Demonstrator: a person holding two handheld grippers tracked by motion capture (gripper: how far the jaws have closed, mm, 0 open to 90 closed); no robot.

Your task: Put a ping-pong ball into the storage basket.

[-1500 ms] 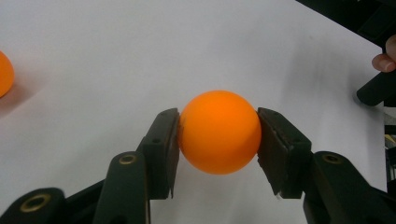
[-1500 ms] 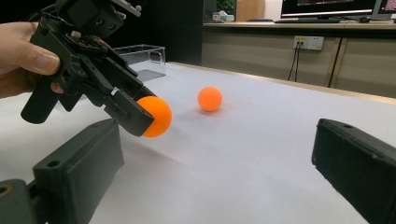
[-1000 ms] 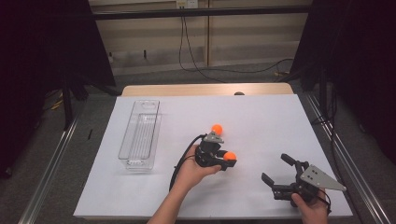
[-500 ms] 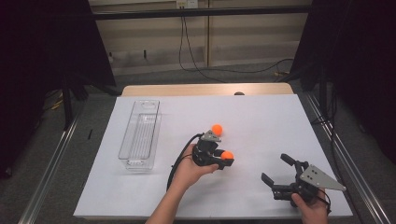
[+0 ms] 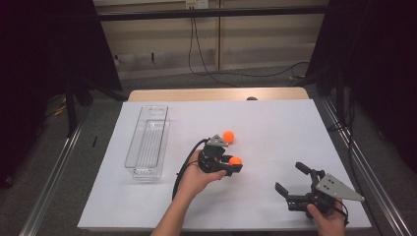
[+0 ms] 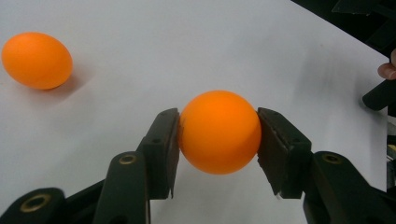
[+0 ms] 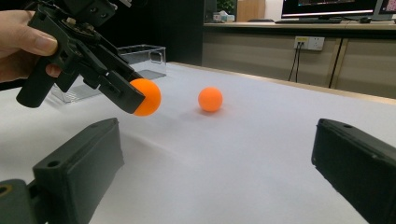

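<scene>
Two orange balls: one ball (image 6: 219,132) clamped in L gripper (image 5: 231,164), lifted off table (image 5: 275,123) mid-sheet; second ball (image 5: 228,136) loose just beyond. R gripper (image 5: 294,183) jaws wide apart, near front-right edge. Clear tray (image 5: 147,140) well left; bare sheet between.

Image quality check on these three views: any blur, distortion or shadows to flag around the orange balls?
Left gripper view: the held ball is sharp, while the loose ball looks stretched into an egg near the frame edge, with a soft shadow beneath. Right gripper view: its own jaws are blurred up close and the clear tray is soft. High view: even lighting, dark surroundings, the white table bright.
</scene>
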